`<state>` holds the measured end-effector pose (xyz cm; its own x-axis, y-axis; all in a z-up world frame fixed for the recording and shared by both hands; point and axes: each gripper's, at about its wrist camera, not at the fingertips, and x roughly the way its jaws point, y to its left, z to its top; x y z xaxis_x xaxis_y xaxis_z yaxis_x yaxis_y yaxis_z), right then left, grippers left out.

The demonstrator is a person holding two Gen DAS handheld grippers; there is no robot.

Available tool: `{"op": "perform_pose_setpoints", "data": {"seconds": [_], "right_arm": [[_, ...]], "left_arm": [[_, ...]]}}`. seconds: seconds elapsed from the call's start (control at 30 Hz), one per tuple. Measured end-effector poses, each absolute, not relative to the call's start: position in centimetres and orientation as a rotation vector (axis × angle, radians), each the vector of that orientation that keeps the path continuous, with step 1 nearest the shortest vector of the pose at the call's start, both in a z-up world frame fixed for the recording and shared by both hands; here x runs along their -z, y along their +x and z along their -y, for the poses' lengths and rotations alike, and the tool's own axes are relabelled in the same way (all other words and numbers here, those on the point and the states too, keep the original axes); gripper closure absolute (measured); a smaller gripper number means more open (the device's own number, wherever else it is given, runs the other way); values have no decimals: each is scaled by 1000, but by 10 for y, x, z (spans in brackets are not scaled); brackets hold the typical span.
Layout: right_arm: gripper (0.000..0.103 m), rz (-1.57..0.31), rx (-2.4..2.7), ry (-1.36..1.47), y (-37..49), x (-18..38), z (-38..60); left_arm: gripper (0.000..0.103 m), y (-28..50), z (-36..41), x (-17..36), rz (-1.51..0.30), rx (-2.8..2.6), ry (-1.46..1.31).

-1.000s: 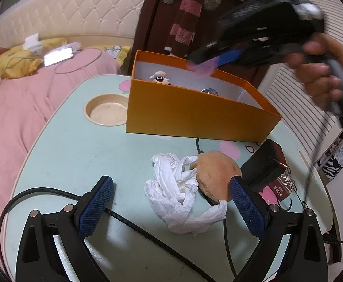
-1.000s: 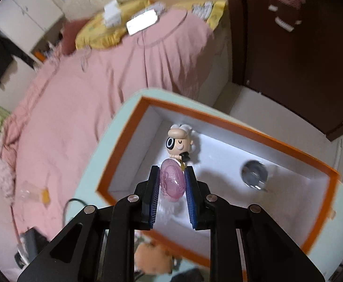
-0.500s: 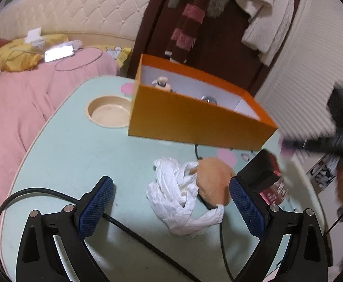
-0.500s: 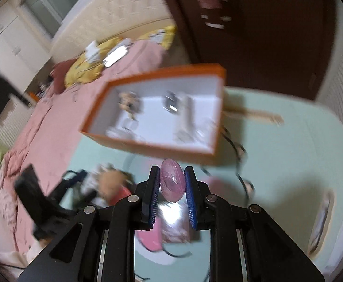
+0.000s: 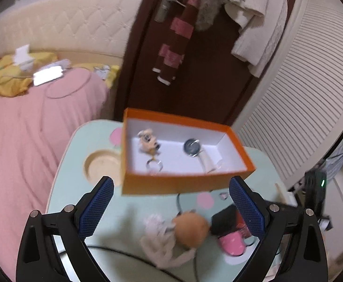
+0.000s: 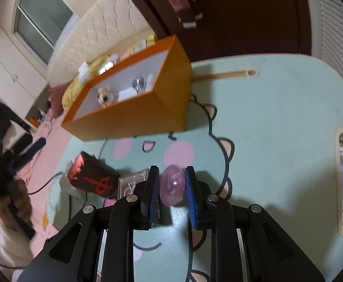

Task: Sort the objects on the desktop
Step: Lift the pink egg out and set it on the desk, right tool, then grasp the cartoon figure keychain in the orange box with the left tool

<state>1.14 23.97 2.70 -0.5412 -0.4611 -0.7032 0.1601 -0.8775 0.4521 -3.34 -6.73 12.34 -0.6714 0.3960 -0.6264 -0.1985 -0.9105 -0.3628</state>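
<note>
Tongs first: we see the right tongs (image 6: pixel 170 189) easing apart around a pink egg-shaped object (image 6: pixel 172 184) that looks still pinched between the blue pads, low over the desk (image 6: pixel 277 117), near the orange box (image 6: pixel 133 117). The left tongs (image 5: pixel 171 208) stand spread and empty, nearer us than the box.

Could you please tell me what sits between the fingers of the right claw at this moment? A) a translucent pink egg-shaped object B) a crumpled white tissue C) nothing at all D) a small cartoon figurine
A: in the right wrist view the pink egg-shaped object sits between the blue pads of the right claw, above the mint table; its jaws are opening.
</note>
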Motion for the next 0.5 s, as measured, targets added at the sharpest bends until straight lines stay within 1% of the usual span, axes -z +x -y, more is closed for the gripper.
{"op": "perform_pose_setpoints", "data": {"seconds": [0.1, 0.2, 0.3, 0.43, 0.5], "right_arm": [[75, 562, 2509, 1168, 19, -30, -247], [75, 617, 2584, 1079, 28, -31, -255], [75, 686, 2577, 1035, 32, -33, -261], [75, 692, 2605, 1005, 35, -38, -264], [75, 710, 2586, 1009, 34, -38, -266]], "left_arm": [[5, -73, 54, -136, 385, -2520, -1204], [4, -113, 33, -137, 317, -2527, -1314], [5, -143, 16, -124, 227, -2543, -1431], [5, -173, 0, -100, 182, -2529, -1567], [5, -180, -5, -91, 132, -2554, -1618]]}}
